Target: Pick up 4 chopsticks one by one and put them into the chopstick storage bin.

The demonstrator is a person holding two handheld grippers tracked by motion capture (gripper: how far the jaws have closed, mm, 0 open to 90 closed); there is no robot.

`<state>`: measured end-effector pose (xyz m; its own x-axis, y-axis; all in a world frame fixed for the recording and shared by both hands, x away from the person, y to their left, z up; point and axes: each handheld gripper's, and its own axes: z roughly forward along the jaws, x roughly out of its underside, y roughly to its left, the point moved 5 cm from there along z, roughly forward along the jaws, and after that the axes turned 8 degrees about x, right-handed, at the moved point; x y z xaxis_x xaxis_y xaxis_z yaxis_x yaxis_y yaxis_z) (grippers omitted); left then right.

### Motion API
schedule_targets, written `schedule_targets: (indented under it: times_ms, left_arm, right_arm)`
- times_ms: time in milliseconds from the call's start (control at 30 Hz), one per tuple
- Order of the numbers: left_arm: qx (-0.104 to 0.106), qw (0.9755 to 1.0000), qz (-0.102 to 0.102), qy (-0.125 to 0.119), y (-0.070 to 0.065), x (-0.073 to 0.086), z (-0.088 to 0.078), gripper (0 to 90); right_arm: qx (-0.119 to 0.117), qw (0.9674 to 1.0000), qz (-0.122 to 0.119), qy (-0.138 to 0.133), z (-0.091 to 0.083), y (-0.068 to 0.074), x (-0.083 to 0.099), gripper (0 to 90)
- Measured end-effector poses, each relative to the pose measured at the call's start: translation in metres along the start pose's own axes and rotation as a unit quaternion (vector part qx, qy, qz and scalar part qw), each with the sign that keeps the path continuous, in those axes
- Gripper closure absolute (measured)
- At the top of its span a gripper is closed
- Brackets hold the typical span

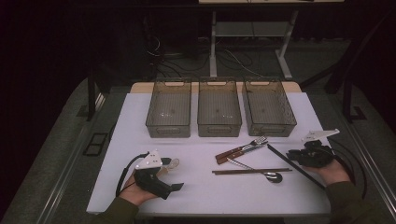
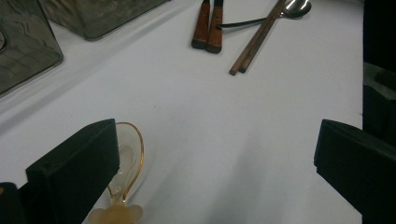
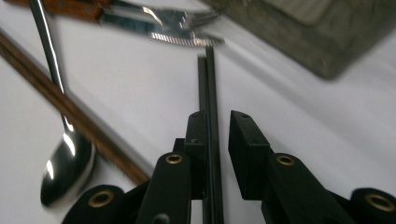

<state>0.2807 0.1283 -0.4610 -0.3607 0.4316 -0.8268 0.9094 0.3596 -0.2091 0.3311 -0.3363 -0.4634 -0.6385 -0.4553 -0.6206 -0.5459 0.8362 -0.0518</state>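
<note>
White table with three bins: our right gripper, jaws narrowly parted, straddles black chopsticks beside the cutlery, seemingly unpinched; next, close and lift. Left gripper gapes empty.

The white counter carries three smoky clear plastic bins, wooden-handled cutlery, brown wooden chopsticks, black chopsticks, a steel spoon and a clear amber spoon.

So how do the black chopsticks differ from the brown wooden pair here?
The black chopsticks lie diagonally at the table's right, between the jaws of the right tool; the brown chopsticks lie nearly level mid-table, untouched. The black pair looks dark and matte, the brown pair wood-coloured. A metal spoon crosses the brown pair. Both are pairs lying side by side on the white table.
</note>
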Motion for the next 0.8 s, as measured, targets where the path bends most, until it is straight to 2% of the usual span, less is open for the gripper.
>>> schedule_targets:
  times_ms: [100, 333, 667, 800]
  left_arm:
    - [-0.001, 1.0000, 0.000, 0.000, 0.000, 0.000, 0.000, 0.0]
    - [-0.001, 1.0000, -0.001, -0.001, 0.001, 0.000, 0.000, 0.0]
    - [-0.001, 1.0000, -0.001, -0.001, 0.001, 0.000, -0.001, 0.0]
    - [-0.001, 1.0000, -0.001, 0.000, 0.001, 0.000, -0.001, 0.0]
  right_arm:
    - [0.006, 1.0000, -0.002, 0.006, -0.007, -0.004, 0.011, 79.7]
    - [-0.004, 0.9999, 0.005, 0.014, -0.013, -0.006, 0.028, 80.7]
    - [-0.012, 0.9996, 0.001, 0.027, -0.012, -0.005, 0.033, 81.9]
    - [-0.006, 0.9995, 0.000, 0.031, -0.011, -0.006, 0.034, 82.0]
